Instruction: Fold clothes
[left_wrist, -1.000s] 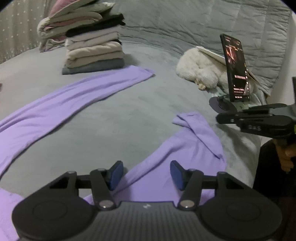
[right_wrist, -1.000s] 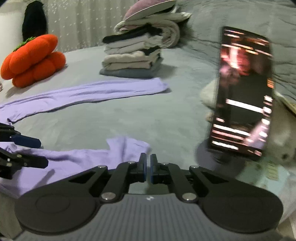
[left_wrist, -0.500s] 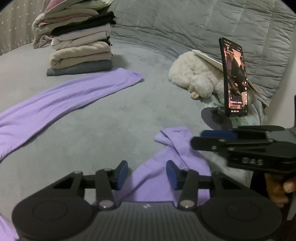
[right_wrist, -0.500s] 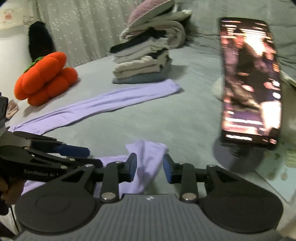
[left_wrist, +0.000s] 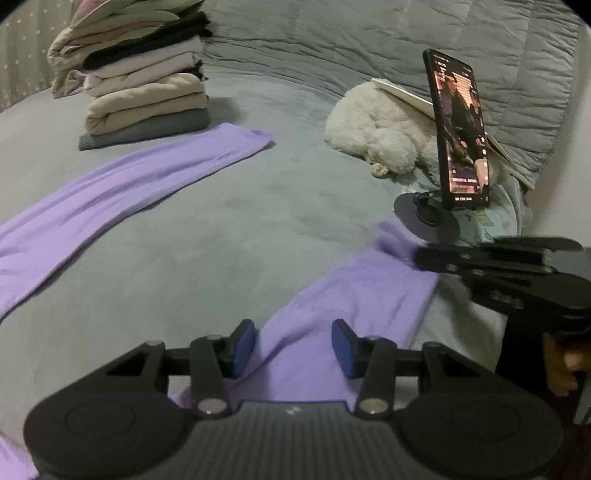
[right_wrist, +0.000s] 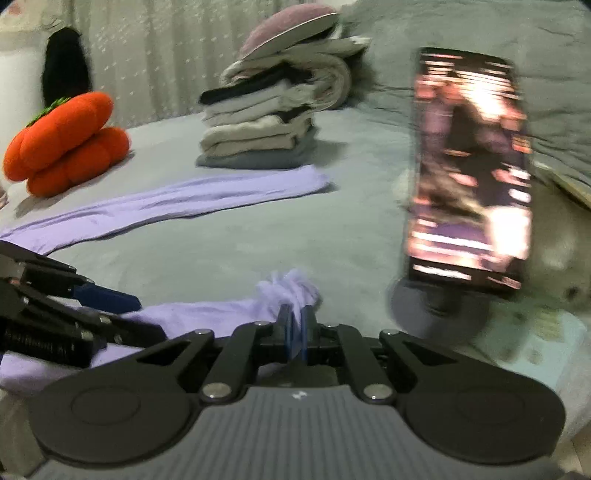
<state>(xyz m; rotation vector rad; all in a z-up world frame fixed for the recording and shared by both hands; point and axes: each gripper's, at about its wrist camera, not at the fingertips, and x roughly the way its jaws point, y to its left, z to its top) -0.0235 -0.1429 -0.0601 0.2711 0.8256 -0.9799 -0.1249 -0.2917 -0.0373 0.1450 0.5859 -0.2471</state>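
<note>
A: Which step are we on?
B: I've got the right gripper (right_wrist: 295, 325) clamped on the near cuff of the purple garment (left_wrist: 351, 295); the left gripper (left_wrist: 293, 343) stands released over that leg. Next, I judge, carry the cuff toward the stack (left_wrist: 144, 85).
A: The cloth?
B: Thin, limp, two long legs splayed on the bed (left_wrist: 229, 229), the far one ending beside the stack.

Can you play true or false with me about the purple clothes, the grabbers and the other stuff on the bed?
1. The right gripper is pinching the purple garment. True.
2. The left gripper is shut tight. False: its jaws stand apart over the purple cloth.
3. The phone lies flat on the bed. False: it stands upright on a stand.
4. The folded stack sits beyond the long purple leg. True.
5. The plush pumpkin is blue. False: it is orange.
</note>
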